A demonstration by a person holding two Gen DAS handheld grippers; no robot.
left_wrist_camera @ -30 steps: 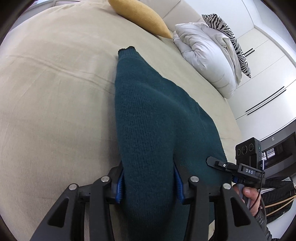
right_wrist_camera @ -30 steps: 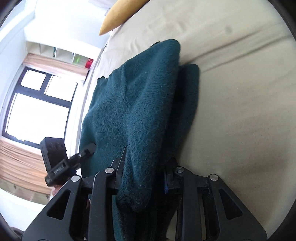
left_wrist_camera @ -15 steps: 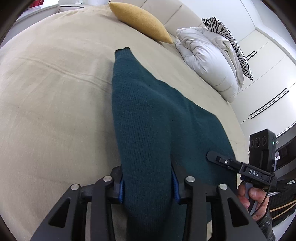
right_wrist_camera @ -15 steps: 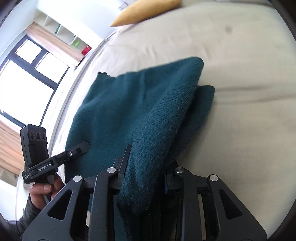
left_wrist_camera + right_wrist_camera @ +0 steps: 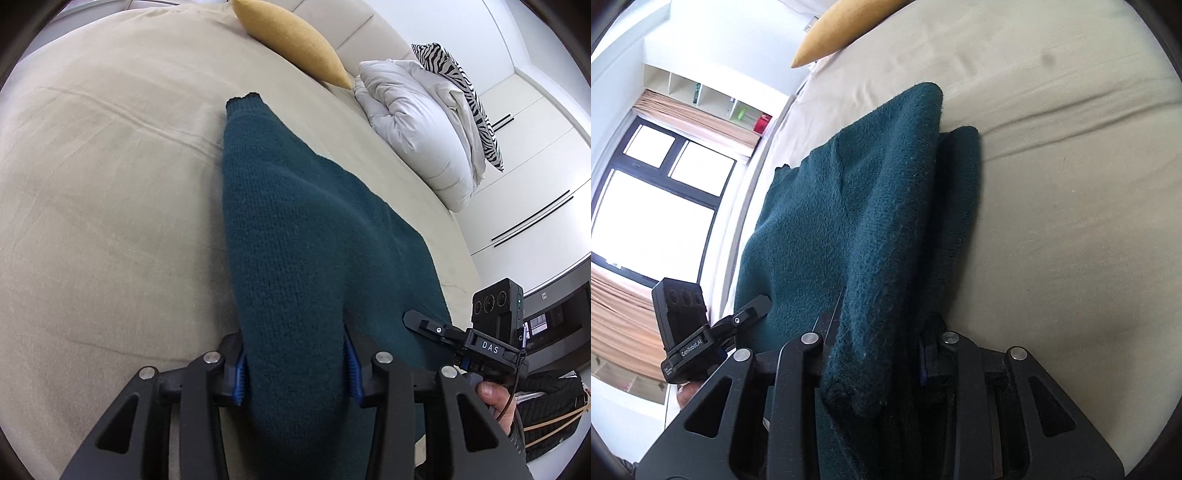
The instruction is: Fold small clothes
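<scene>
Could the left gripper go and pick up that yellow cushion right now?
Probably not yet. The left gripper is clamped on a bunched fold of the teal knit sweater, and the yellow cushion lies far up the bed, past the sweater; it would need to let go first.

Dark teal knit garment (image 5: pixel 295 266), bunched lengthwise on beige bed (image 5: pixel 92 221)

You are looking across a bed (image 5: pixel 110 206) covered in a beige sheet, creases running over it. A mustard cushion (image 5: pixel 291 40) is lying at the far edge against a pale padded headboard (image 5: pixel 362 26). To its right a white duvet (image 5: pixel 417 125) is sitting bundled beside a zebra-print pillow (image 5: pixel 469 96). White wardrobe doors (image 5: pixel 535 177) are filling the right wall. On the left, daylight is pouring through a dark-framed window (image 5: pixel 653 192) with peach curtains (image 5: pixel 701 118), below white shelves (image 5: pixel 698 92).
</scene>
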